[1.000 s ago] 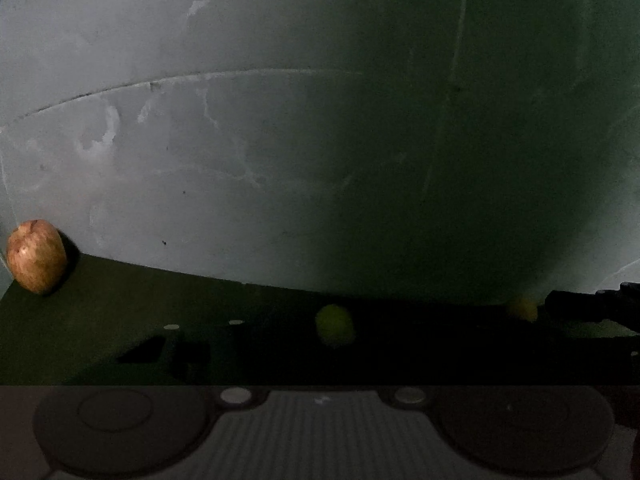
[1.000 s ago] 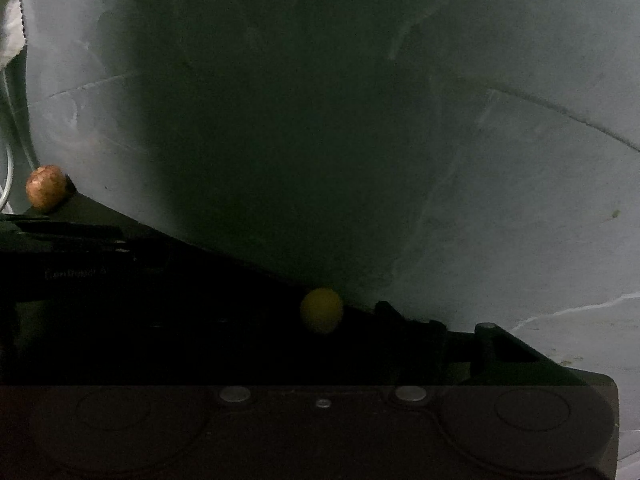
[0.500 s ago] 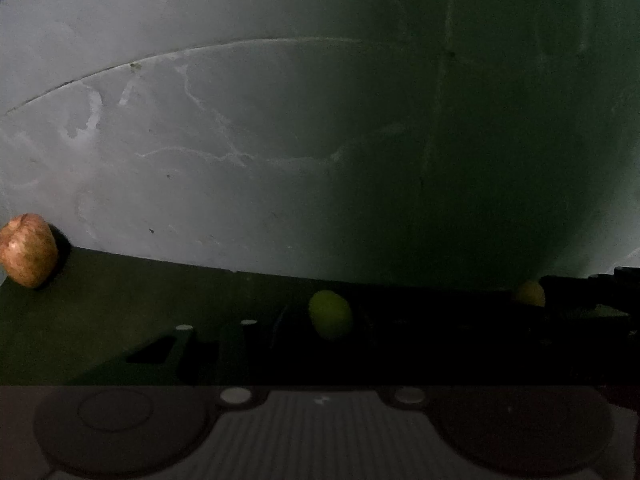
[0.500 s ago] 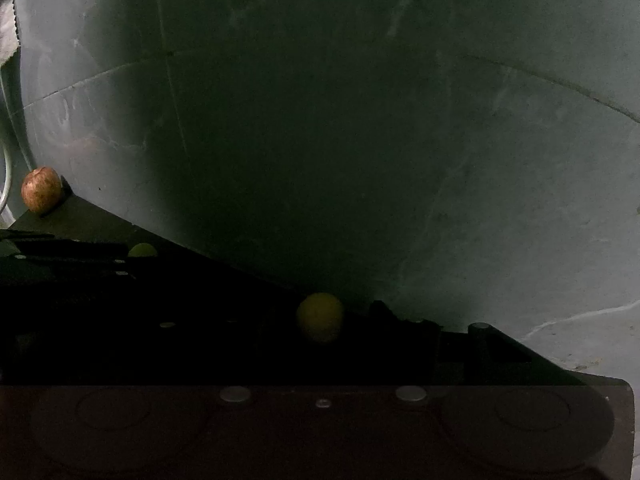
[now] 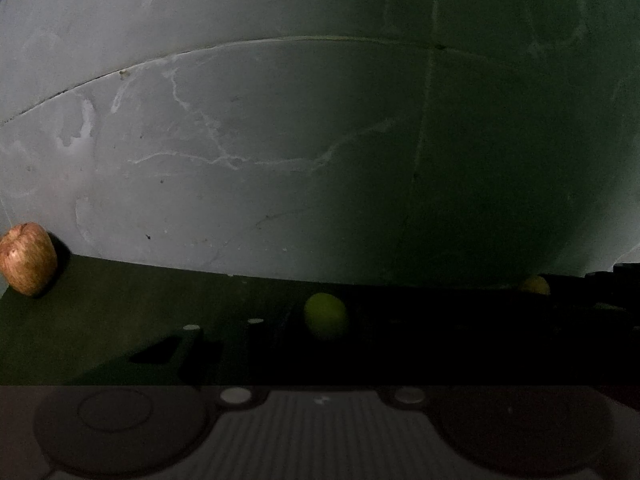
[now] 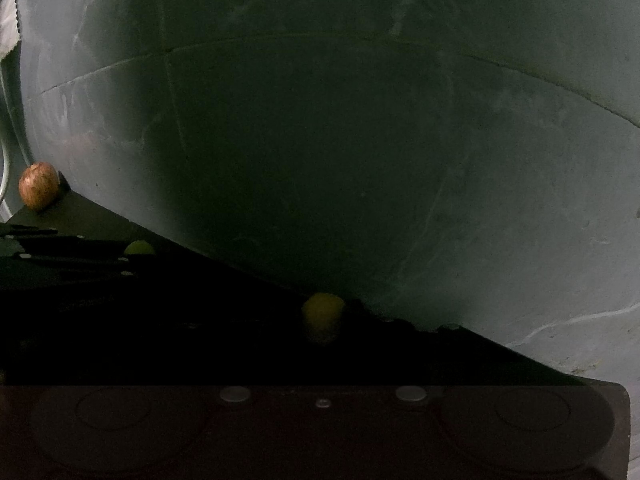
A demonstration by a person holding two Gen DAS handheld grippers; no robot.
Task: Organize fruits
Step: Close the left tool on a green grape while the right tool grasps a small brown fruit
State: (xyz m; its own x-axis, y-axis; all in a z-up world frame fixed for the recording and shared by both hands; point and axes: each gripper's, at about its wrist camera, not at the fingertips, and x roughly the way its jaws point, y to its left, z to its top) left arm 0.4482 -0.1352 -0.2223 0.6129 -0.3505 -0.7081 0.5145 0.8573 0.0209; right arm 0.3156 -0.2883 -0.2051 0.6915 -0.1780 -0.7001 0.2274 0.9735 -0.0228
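The scene is very dark. In the left wrist view a green round fruit (image 5: 326, 316) sits straight ahead between the dark fingers of my left gripper (image 5: 324, 328), on a dark tabletop (image 5: 100, 320). A red apple (image 5: 27, 258) stands at the far left by the wall. A yellow fruit (image 5: 534, 285) lies at the right. In the right wrist view the yellow fruit (image 6: 323, 316) sits between the fingers of my right gripper (image 6: 323, 332). The green fruit (image 6: 139, 248) and the apple (image 6: 39, 191) lie to the left. Whether either gripper touches its fruit is lost in shadow.
A pale cracked wall (image 5: 280, 140) rises right behind the table, also in the right wrist view (image 6: 360, 160). The table's right edge (image 6: 540, 364) runs diagonally, with pale floor (image 6: 592, 340) beyond. The left gripper's dark body (image 6: 60, 248) shows at the left of the right wrist view.
Both cameras have tilted or dropped slightly, so the wall seams have shifted. In the right wrist view the green fruit has come into sight at the left. The fruits have not moved.
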